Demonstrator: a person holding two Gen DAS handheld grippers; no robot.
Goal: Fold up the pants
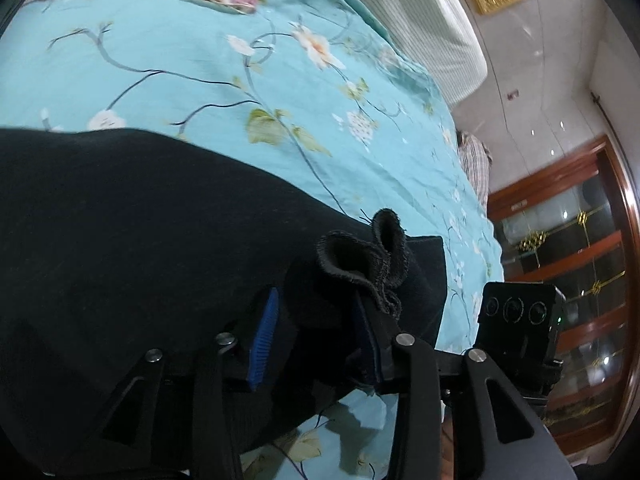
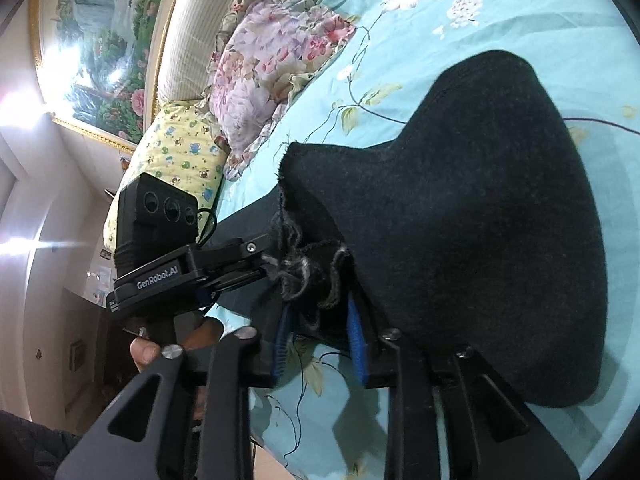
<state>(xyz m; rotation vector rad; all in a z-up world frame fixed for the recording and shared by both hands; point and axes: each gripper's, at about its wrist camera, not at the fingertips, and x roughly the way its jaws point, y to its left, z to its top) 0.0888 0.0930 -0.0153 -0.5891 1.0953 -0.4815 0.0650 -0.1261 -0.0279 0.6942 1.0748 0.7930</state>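
A: Pants (image 1: 120, 240), black, fill the left of the left wrist view and lie on the turquoise flowered bedspread (image 1: 200, 80), reaching toward the bed's near edge.

B: And the left gripper (image 1: 316, 332)?

A: Clenched on a bunched hem of the pants; the ragged cuff (image 1: 360, 256) curls up just past its blue pads (image 1: 262, 340). To the right, the other tool's camera block (image 1: 516, 320) sits just beside it, over the bed's edge, and past that stands a wooden cabinet with glass doors (image 1: 580, 260).

B: What about the right wrist view?

A: At its far left hangs a gilt-framed landscape painting (image 2: 100, 40) over a striped headboard (image 2: 188, 20). Then a yellow cartoon-print pillow (image 2: 176, 160) and a pink floral pillow (image 2: 264, 72) at the head of the bed. The left tool's camera block (image 2: 156, 216) shows there, with a hand (image 2: 160, 348) under it.

B: The right gripper (image 2: 320, 332)?

A: Also grasping the pants: frayed cuff cloth (image 2: 312, 276) is pinched between its blue pads (image 2: 356, 340), and the rest of the fabric rises in a hump to the right, above the bedspread.
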